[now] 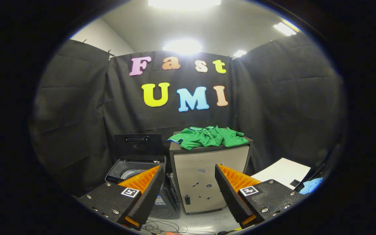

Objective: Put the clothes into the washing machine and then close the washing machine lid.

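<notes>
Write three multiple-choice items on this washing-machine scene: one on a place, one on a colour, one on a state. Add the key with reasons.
1. Where do the clothes lie?
A. on the cabinet
B. inside the washing machine
C. on the floor

2. What colour are the clothes?
A. red
B. green
C. white

3. How is the washing machine lid?
A. shut
B. raised open
C. removed

Key: 1 A, they are heaped on the cabinet's top. 2 B, the fabric is green. 3 B, the lid stands up behind the drum. The gripper is open, far short of the clothes.
</notes>
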The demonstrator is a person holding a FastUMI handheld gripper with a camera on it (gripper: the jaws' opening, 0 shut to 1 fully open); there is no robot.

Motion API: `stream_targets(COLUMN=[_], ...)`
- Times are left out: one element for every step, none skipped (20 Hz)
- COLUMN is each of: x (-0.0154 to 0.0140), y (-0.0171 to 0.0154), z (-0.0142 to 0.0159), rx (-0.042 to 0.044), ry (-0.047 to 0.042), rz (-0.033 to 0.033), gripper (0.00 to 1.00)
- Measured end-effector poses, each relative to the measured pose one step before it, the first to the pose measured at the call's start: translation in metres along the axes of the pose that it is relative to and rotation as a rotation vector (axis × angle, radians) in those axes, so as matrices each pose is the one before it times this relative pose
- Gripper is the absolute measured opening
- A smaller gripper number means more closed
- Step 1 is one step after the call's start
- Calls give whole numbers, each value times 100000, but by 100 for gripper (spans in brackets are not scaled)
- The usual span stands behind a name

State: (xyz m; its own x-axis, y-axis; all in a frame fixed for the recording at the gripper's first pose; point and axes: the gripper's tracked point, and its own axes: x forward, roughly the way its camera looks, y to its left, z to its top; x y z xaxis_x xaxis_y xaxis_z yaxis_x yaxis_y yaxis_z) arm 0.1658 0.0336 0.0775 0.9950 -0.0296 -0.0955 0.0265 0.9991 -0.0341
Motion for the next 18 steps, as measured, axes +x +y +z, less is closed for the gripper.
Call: stream_targets(x=[1421, 1476, 1421, 1355, 1328, 1380, 1403, 1358, 1513, 1515, 1562, 1558, 1570, 1610, 1648, 1698, 1595, 1441], y=[-784, -499, -451, -491, -522, -505, -381, -301, -525, -507, -374, 0, -58, -21, 54, -130, 283, 352], z=[653, 347, 496, 473, 562, 362, 356, 546, 549, 203, 131, 71, 121, 77, 111, 36, -22, 211], rx=[769, 1357, 1842, 1452, 702, 353, 352, 260, -231, -833, -891, -846, -626, -453, -515, -479, -490, -1024], ry=[484, 743, 504, 384, -103, 457, 321, -183, 400, 993, 2033, 2520, 2561, 2667, 2007, 2541, 3167, 2768], rz=[-1904, -1512, -913, -1279, -1179, -1061, -862, -667, -1727, -1575, -1366, -545, -395, 57, -771, -776, 280, 328], gripper=[96, 96, 96, 96, 96, 96, 95, 96, 96, 95, 95, 96, 96, 96, 96, 96, 96, 96])
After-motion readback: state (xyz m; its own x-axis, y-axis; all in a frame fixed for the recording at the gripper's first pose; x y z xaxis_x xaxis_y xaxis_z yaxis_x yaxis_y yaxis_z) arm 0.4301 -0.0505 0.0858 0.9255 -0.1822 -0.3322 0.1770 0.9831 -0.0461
